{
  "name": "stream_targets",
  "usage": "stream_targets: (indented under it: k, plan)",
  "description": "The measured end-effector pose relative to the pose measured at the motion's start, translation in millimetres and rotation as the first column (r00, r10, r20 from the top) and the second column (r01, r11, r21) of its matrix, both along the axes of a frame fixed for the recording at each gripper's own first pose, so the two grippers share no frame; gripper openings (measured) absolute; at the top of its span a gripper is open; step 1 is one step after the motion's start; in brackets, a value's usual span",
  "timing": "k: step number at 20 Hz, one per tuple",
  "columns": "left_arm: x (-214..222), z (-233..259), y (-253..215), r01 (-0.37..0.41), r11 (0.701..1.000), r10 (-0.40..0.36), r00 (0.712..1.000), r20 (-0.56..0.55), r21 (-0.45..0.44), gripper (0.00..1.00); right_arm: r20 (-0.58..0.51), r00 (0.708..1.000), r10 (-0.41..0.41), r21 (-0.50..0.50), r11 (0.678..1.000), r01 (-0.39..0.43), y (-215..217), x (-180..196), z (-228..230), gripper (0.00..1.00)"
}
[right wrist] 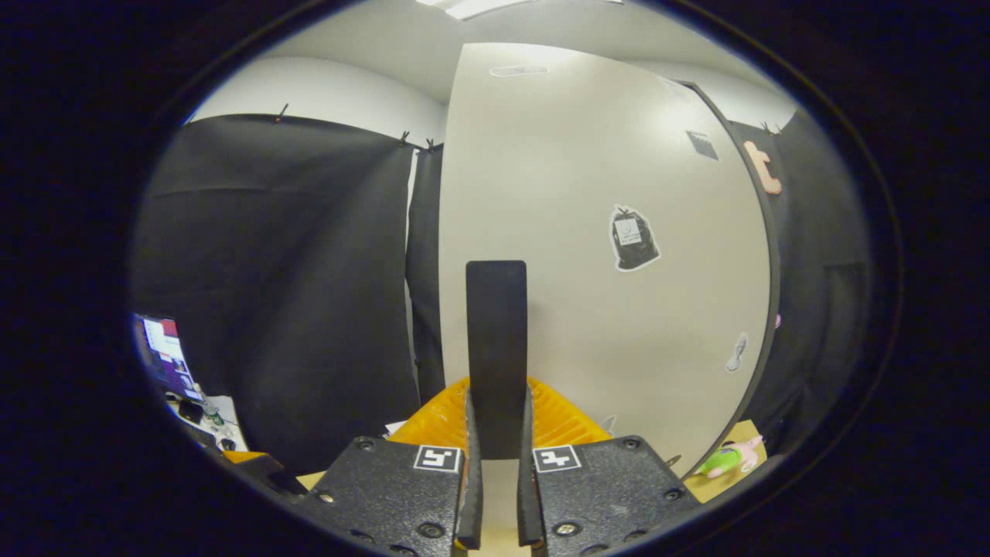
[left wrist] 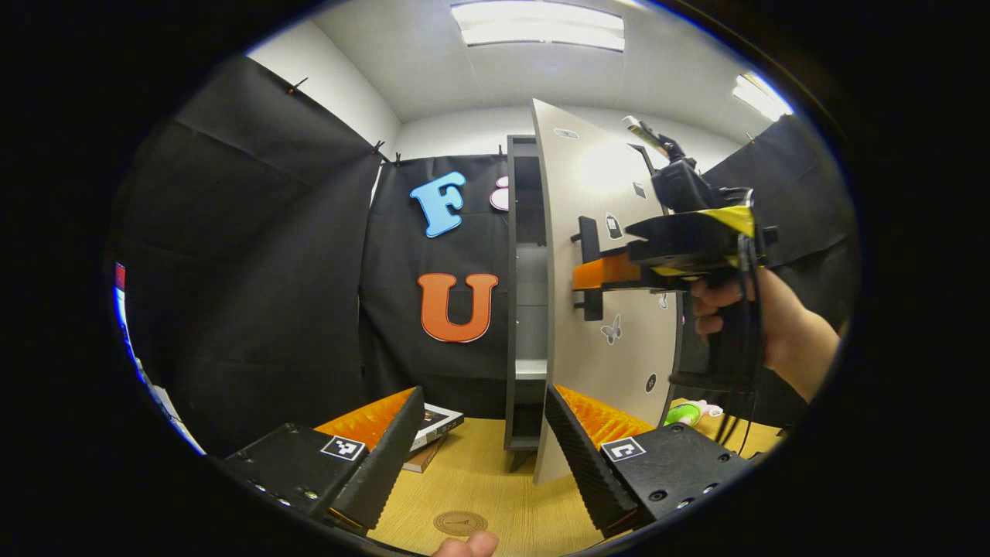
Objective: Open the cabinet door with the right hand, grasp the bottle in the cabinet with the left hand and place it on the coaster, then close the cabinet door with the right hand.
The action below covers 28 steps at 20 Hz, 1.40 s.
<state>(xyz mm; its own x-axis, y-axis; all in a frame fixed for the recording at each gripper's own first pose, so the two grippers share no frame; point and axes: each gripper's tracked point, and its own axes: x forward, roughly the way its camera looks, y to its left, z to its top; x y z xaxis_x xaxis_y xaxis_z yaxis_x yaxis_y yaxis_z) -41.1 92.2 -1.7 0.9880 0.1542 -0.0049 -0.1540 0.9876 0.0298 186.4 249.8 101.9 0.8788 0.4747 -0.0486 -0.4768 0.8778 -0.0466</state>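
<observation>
At the cabinet front: the cabinet door [left wrist: 595, 255] stands swung out, edge-on to the left gripper view, with a gap open onto the shelves of the cabinet [left wrist: 526, 294].
Door handle: the dark vertical handle [right wrist: 496, 348] sits between the right gripper's [right wrist: 499, 464] fingers in the right gripper view; both fingers look pressed on it, so this gripper is clamped on the handle.
Bottle: I cannot make it out; the shelf space seen through the gap is dark and narrow, so it is presumably inside and not yet taken.
Coaster: the round coaster [left wrist: 460, 523] lies bare on the wooden table [left wrist: 479, 472], just ahead of the left gripper and in front of the cabinet.
Progress: opening looks under way or nearly done; grasping the bottle, setting it on the coaster and closing the door are all left.
Left gripper: the left gripper [left wrist: 479, 456] hangs low over the table with its fingers wide apart and nothing between them, aimed at the cabinet's open side.
Right hand: in the left gripper view the hand [left wrist: 742, 309] grips the tool's handle at mid-door height, with the tool reaching level across to the door handle from the right.
Around: a book [left wrist: 435, 429] lies on the table left of the cabinet; a small green toy [left wrist: 684, 412] lies beyond the door.
</observation>
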Motion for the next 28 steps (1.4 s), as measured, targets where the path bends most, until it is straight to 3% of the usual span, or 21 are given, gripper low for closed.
stream_targets:
  k: [13,19,28]
  plan:
    - [-5.1,4.3,-67.2,0.083,0.997,-0.083,0.997,0.007,-0.003,0.95,0.02,0.997,-0.069,0.023,0.997,0.068,-78.1,-60.3,2.9,0.2]
    - [-7.7,-3.5,-108.1,0.164,0.986,-0.164,0.986,-0.014,-0.002,0.95,0.081,0.971,-0.223,0.016,0.975,0.223,-128.4,-69.1,7.6,0.2]
    - [-9.2,-4.1,-136.5,0.228,0.974,-0.228,0.973,-0.023,0.007,0.95,0.082,0.918,-0.387,0.066,0.921,0.383,-201.7,-77.8,9.9,0.06]
